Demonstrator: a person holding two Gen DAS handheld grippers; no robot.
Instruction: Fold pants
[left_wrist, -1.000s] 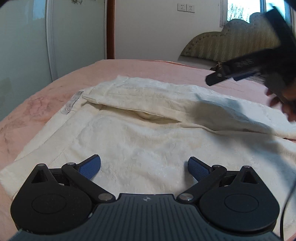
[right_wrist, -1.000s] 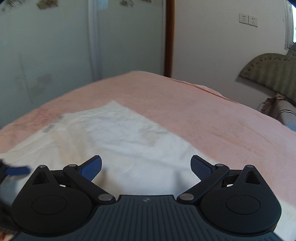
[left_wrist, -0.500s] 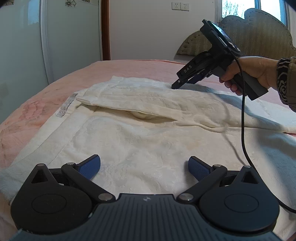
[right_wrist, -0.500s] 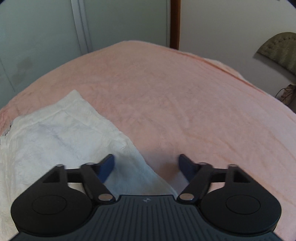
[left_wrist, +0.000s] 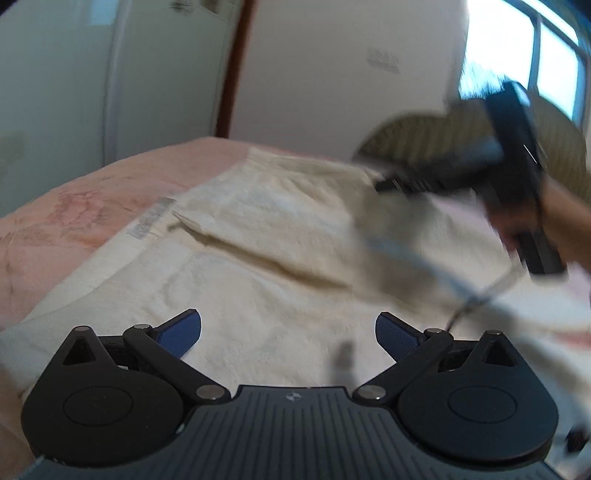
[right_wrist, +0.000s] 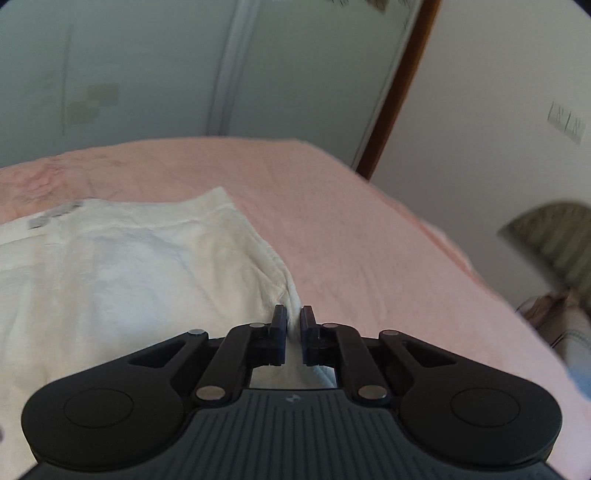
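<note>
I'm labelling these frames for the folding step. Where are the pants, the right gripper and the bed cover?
pants (right_wrist: 140, 280): right wrist view, flat middle of the cloth.
right gripper (right_wrist: 294, 325): right wrist view, midway between its tips, pinched hem there.
bed cover (right_wrist: 369, 240): right wrist view, bare pink part.

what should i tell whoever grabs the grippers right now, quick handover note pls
Right gripper: shut on the edge of the cream pants, a pinch of fabric between its pads.
Left gripper: open, over the near part of the pants, holding nothing.
Pants: spread on the pink bedspread, one part already lying folded over the rest.
Done: edge gripped on the right.
Left: probably grip with the left too, carry the fold across, flatten.
</note>
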